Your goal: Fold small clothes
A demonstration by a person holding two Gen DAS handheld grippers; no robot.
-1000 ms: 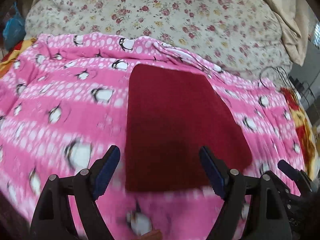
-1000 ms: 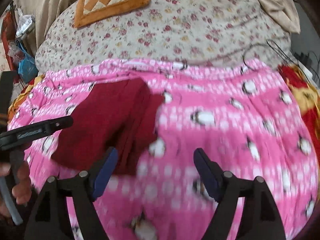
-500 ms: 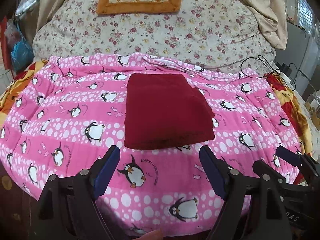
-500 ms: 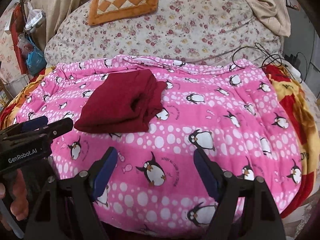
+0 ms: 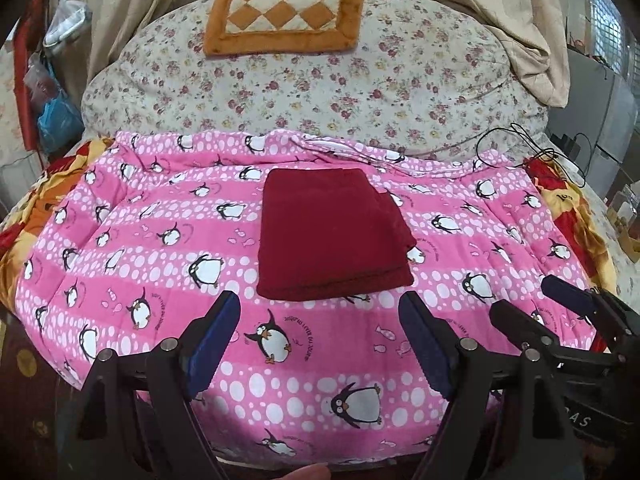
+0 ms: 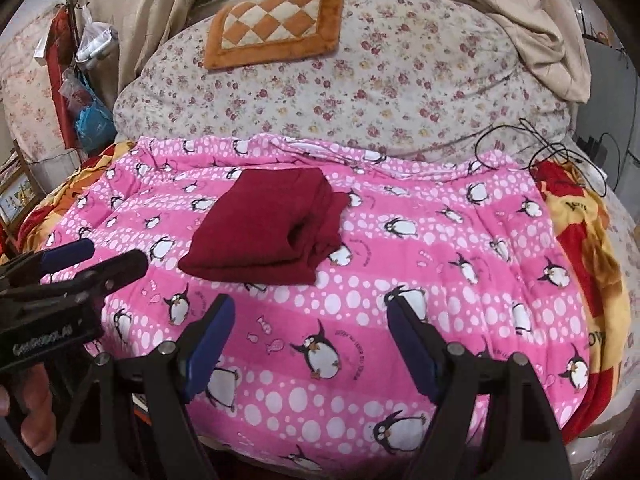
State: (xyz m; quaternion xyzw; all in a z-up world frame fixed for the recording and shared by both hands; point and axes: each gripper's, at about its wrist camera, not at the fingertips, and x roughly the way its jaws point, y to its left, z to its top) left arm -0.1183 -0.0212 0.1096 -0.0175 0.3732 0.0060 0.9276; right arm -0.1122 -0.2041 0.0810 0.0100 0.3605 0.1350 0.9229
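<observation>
Evidently the folding looks finished: the dark red folded cloth [image 5: 332,236] lies mid-frame on the pink penguin-print blanket [image 5: 140,248], while left gripper [image 5: 320,344] and right gripper [image 6: 310,340] gape wide, empty; next, probably another garment.

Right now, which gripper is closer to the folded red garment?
Left. The left gripper faces the red garment squarely, just short of its near edge; the right gripper sits off to its right.

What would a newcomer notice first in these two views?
A folded dark red garment lying flat in the middle of a loud pink penguin blanket. Behind it, an orange checkered cushion sits on the floral bedding. Both grippers, left and right, hang short of the garment with jaws open and empty.
</observation>
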